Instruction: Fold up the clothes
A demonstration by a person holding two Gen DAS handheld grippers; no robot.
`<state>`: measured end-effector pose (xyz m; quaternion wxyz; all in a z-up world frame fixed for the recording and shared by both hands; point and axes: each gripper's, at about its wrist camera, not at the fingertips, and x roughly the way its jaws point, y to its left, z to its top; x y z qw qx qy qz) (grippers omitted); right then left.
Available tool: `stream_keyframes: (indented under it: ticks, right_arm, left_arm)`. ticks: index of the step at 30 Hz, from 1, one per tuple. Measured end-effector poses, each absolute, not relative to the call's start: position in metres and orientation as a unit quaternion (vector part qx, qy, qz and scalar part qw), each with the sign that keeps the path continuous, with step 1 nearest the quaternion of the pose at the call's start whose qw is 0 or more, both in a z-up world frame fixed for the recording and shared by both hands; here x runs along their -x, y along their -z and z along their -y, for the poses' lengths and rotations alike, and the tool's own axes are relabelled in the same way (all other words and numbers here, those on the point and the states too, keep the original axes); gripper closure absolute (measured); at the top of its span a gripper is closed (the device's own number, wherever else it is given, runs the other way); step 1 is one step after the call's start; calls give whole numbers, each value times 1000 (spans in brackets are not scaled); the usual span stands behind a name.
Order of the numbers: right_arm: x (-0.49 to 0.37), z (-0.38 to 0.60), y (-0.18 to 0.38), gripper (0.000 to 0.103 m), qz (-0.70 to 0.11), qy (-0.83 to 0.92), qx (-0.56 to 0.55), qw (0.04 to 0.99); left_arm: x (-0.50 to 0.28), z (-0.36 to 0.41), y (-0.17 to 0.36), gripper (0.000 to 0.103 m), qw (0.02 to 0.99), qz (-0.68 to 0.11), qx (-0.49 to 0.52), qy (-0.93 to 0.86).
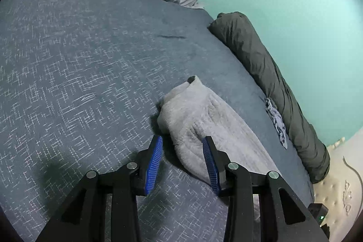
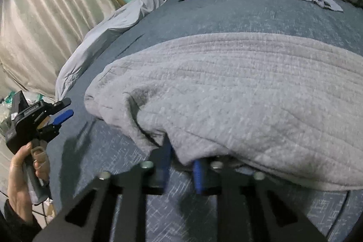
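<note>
One grey quilted garment (image 2: pixel 226 92) lies rumpled; the left gripper (image 1: pixel 182 142) gapes empty, the right gripper (image 2: pixel 181 158) pinches its hem.

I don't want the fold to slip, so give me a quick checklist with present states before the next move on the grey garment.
1. Left gripper open: ok, jaws apart.
2. Left gripper on the grey garment: not ok, one finger lies against the cloth but nothing is pinched.
3. Right gripper holding the garment edge: cannot tell, cloth drapes over the fingertips.
4. Garment flat: not ok, bunched at the near edge.
5. Bedspread free for folding: ok.
6. Dark bedroll clear of the garment: ok.
</note>
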<state>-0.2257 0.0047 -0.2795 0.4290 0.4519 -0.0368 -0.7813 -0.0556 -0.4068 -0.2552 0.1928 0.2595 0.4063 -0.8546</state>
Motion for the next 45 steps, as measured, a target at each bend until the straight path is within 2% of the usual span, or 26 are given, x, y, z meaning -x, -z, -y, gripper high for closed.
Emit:
stream_keyframes:
  ticks: [11, 15, 18, 27, 28, 30, 36, 41, 45]
  right_arm:
    - [233, -40, 223, 97, 68, 759, -439, 475]
    - [228, -34, 244, 97, 33, 755, -463, 464]
    - [226, -33, 259, 97, 47, 758, -467, 453]
    - [222, -29, 268, 97, 46, 757, -469, 452]
    - [223, -30, 268, 97, 48, 757, -469, 452]
    - [223, -31, 269, 97, 48, 756, -470, 453]
    - [224, -34, 265, 97, 50, 758, -466, 454]
    - [224, -36, 260, 98, 54, 752, -466, 463]
    - [224, -39, 265, 98, 63, 748, -473, 461]
  left_arm:
    - [67, 396, 264, 62, 169, -403, -285, 853]
    - [72, 392, 270, 61, 159, -408, -298, 848]
    - [74, 392, 282, 49, 151, -423, -314, 836]
    - [80, 409, 309, 48, 138, -465, -312, 817]
    - [82, 411, 310, 51, 132, -467, -308, 818]
    - [83, 411, 312, 89, 122, -467, -307, 820]
    - [69, 425, 302, 97, 130, -468, -268, 832]
    - [50, 452, 304, 97, 147, -492, -233, 826]
    - [53, 452, 304, 97, 153, -482, -235, 830]
